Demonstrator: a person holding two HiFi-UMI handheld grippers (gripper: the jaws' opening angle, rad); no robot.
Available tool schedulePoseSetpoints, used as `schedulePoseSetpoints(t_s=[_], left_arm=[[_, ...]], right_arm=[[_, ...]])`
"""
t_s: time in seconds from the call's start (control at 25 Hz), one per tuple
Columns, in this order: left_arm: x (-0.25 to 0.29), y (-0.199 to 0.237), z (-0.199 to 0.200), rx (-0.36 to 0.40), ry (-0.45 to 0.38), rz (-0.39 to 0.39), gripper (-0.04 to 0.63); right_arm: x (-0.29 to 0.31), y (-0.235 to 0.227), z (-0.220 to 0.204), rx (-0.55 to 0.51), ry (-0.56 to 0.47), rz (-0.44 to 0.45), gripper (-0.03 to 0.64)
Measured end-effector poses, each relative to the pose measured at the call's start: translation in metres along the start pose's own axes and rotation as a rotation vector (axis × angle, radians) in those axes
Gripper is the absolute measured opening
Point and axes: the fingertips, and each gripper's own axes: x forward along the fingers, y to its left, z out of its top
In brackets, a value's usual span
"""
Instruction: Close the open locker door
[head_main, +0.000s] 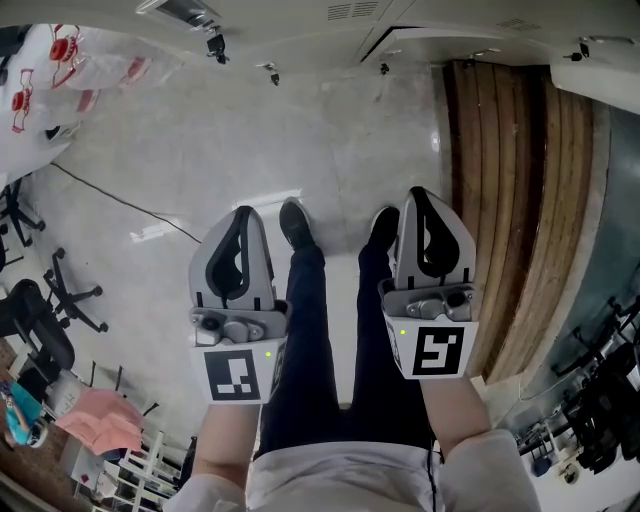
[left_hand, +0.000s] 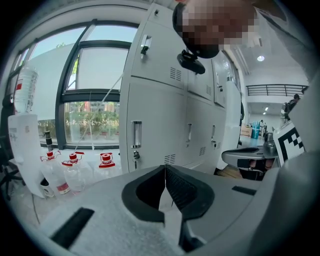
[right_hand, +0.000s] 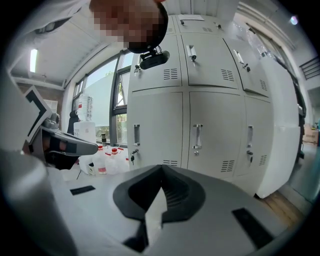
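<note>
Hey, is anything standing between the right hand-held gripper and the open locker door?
Nothing visible does. The open locker door stands out at the right end of the lockers, and only open space lies between it and the shut right hand-held gripper. The water bottles sit far left, by the window.

Floor (head_main: 200, 150): pale, glossy, with light reflections on it. Wood strip (head_main: 520, 200) runs along its right side in the head view. On the floor:
- two dark shoes (head_main: 294, 222), side by side, mid frame, toes pointing away
- thin black cable (head_main: 120, 200) trailing across the left part
- black office chairs (head_main: 45, 335) at the left edge
- red-capped bottles (left_hand: 75, 172) grouped below the window, just beside the lockers (right_hand: 200, 125)
- the lockers themselves, standing on the floor, a row of grey doors
</note>
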Motion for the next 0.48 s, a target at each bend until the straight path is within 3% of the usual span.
schedulePoseSetpoints(t_s=[0.48], left_arm=[[0.003,-0.014,-0.004,0.020,0.023,-0.017,0.009]], right_arm=[[-0.007,0.000,-0.005,-0.025,0.003,0.021,0.012]])
